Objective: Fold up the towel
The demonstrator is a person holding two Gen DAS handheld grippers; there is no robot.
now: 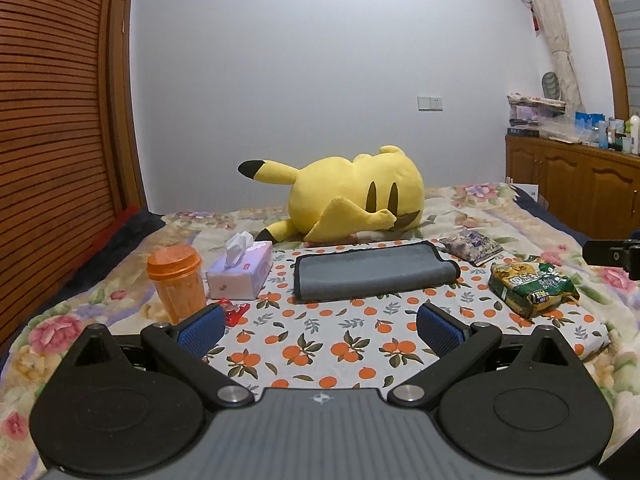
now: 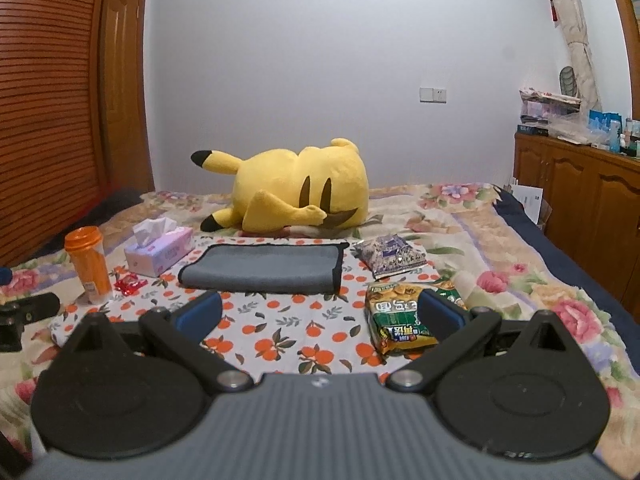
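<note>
A grey towel with a dark edge lies folded into a flat long strip on the orange-print cloth on the bed; it also shows in the right wrist view. My left gripper is open and empty, held above the cloth short of the towel's near edge. My right gripper is open and empty, also short of the towel, with its right finger over a green snack bag.
An orange cup, a tissue box and a red wrapper sit left of the towel. A purple packet and the green snack bag lie to its right. A yellow plush toy lies behind it. A wooden cabinet stands at right.
</note>
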